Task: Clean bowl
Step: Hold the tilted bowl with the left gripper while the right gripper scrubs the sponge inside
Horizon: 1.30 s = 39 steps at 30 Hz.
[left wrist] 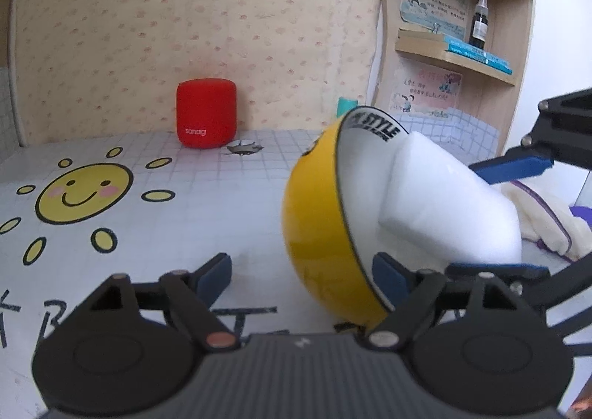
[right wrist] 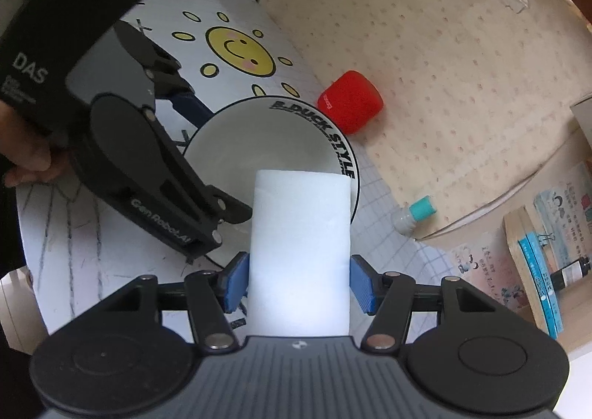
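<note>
- In the left wrist view, a sun face (left wrist: 84,193) is printed on the gridded counter (left wrist: 222,204) at the far left.
- A red speaker (left wrist: 205,113) is stood at the back of the counter, against the dotted wall.
- The left gripper (left wrist: 301,276) is seen with its jaws spread wide; its left pad is apart from the bowl, while its right pad is set inside the rim near the lower edge, so the bowl's wall is straddled but is not seen to be clamped.
- The yellow bowl (left wrist: 314,234) is found on the counter right of centre, tipped on its side with the white inside turned to the right.
- A white sponge (left wrist: 451,204) is pushed into the bowl's opening and is touching the inner wall.
- The right gripper (left wrist: 503,219) is seen at the right edge, with one blue pad above the sponge and one below it.
- A shelf (left wrist: 458,60) with books and a dark bottle (left wrist: 479,21) is fixed at the upper right.
- In the right wrist view, the sponge (right wrist: 300,252) is clamped between the two blue pads of the right gripper (right wrist: 300,282), its far end reaching over the bowl's (right wrist: 266,145) rim.
- A hand (right wrist: 26,167) is seen at the left edge, on the left gripper's handle.
- A small bottle with a teal cap (right wrist: 413,213) is lying on the counter to the right of the bowl.
</note>
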### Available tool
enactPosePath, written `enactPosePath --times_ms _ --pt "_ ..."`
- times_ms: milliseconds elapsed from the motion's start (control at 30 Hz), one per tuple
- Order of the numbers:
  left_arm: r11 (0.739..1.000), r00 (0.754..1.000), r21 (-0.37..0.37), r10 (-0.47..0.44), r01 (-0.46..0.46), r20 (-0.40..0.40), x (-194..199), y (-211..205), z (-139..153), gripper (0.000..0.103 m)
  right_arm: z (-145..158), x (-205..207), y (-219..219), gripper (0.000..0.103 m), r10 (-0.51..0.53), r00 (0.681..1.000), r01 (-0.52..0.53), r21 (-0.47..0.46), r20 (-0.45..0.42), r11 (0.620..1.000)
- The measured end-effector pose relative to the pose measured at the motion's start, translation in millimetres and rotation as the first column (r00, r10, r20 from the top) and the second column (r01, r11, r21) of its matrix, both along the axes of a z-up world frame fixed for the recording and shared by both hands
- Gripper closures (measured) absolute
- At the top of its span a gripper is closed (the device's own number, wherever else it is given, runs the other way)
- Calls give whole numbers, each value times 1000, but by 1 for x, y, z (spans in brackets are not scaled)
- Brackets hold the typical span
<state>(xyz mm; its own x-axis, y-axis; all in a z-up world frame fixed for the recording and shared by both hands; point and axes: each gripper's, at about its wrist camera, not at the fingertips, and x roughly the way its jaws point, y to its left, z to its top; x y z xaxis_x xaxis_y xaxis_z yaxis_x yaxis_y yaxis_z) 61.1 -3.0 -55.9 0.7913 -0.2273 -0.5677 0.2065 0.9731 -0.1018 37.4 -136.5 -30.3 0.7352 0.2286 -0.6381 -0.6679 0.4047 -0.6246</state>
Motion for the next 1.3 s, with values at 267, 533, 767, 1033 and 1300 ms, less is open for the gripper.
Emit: enactPosePath --times_ms 267,533,767,1033,1300 --pt "1000 1000 -13 1 -1 -21 3 2 -1 19 0 -1 0 47 -42 999 41 60 5 997" --pt "1000 999 17 25 -24 -30 5 -2 -1 18 -2 1 2 47 -33 999 33 94 -3 995" --pt "999 999 34 29 -28 -34 7 -5 -1 17 -4 5 -4 47 -44 999 44 136 -7 990" --pt "998 999 59 37 -35 -28 10 -11 0 17 -3 7 -9 47 -77 997 78 170 -14 982" --pt "995 1000 100 16 -15 -13 12 -21 0 17 -1 9 -14 47 -85 996 86 163 -7 983"
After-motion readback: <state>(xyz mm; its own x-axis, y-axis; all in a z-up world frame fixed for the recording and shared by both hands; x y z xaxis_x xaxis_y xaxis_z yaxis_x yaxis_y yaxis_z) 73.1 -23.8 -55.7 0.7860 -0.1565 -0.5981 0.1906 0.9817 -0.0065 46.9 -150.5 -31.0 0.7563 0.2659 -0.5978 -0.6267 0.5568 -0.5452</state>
